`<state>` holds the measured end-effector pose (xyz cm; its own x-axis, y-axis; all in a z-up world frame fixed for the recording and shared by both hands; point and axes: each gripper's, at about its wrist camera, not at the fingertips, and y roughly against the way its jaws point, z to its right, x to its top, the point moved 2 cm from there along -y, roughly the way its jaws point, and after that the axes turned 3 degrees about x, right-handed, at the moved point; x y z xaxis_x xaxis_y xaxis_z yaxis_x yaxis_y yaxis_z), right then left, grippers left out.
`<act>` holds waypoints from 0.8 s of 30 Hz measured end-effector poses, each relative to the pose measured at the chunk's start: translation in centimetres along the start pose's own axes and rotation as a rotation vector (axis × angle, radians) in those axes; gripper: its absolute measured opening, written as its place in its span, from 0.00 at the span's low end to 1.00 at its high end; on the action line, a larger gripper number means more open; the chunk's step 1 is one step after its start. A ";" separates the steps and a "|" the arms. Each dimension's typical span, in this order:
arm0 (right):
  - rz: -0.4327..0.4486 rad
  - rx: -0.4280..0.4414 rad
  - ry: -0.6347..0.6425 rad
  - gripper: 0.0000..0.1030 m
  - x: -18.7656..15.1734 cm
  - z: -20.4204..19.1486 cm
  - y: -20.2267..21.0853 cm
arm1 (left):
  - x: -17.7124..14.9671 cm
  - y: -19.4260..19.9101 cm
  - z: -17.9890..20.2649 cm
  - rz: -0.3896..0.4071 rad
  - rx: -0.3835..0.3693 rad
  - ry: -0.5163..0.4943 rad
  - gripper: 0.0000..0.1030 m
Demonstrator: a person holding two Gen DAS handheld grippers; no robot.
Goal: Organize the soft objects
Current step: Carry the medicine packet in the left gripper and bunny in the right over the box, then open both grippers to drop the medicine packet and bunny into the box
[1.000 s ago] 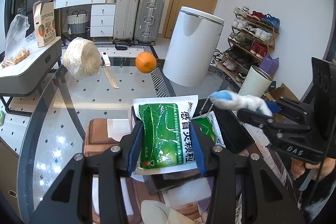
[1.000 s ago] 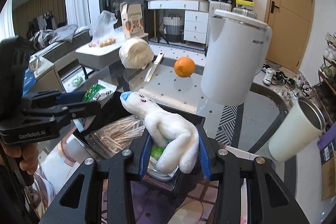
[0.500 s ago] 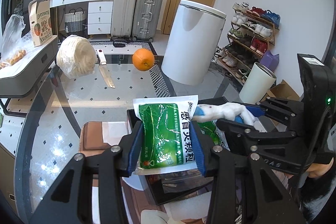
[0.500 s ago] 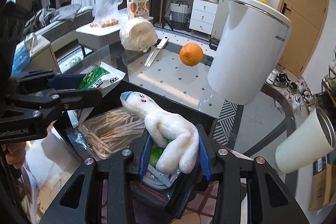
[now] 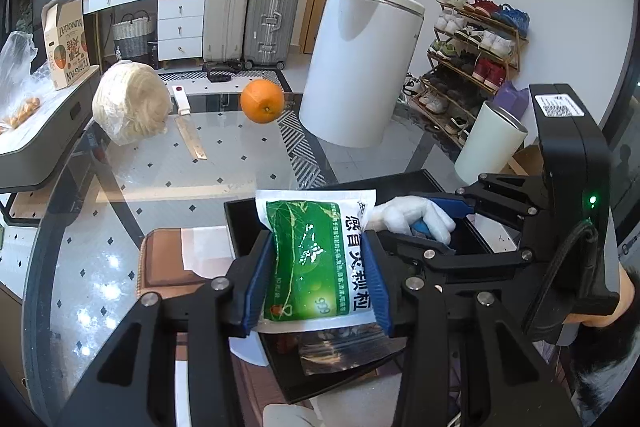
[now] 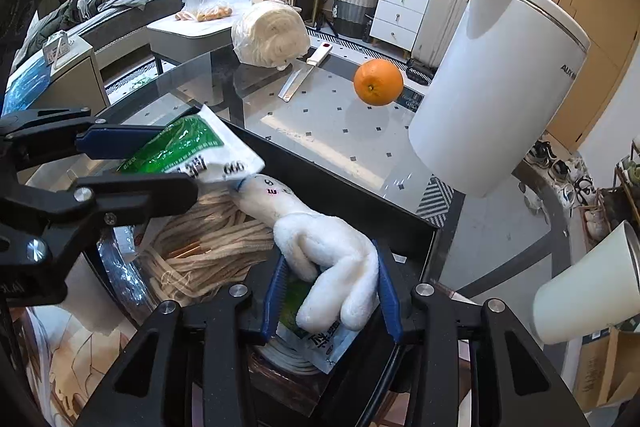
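My left gripper is shut on a green and white medicine pouch, held over the black box. In the right wrist view that pouch hangs over the box's left side. My right gripper is shut on a white plush toy, whose head touches the pouch's edge. The plush also shows in the left wrist view, low inside the box. Inside the black box lie a clear bag of beige strips and another pouch under the plush.
On the glass table lie an orange, a bagged white bundle and a knife. A white bin and a pale cup stand beyond the table's edge. A brown mat lies left of the box.
The right gripper has sunk with the plush toy into the box, toward the pouch. The left gripper has edged lower and nearer the box with its pouch.
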<state>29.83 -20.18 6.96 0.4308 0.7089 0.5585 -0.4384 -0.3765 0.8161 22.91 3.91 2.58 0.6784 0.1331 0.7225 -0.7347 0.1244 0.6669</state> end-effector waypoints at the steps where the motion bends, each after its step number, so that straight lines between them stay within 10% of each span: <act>1: -0.002 0.001 0.002 0.40 0.0 0.0 0.0 | 0.0 -0.1 0.0 -0.005 -0.001 -0.001 0.41; 24: 0.081 -0.010 -0.020 0.60 -1.7 0.8 4.5 | -0.7 -1.5 1.8 -0.012 0.020 -0.088 0.53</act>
<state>27.79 -23.59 9.80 0.4092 0.6646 0.6252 -0.4798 -0.4261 0.7670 23.53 1.84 1.41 0.6853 0.0448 0.7269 -0.7268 0.1054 0.6787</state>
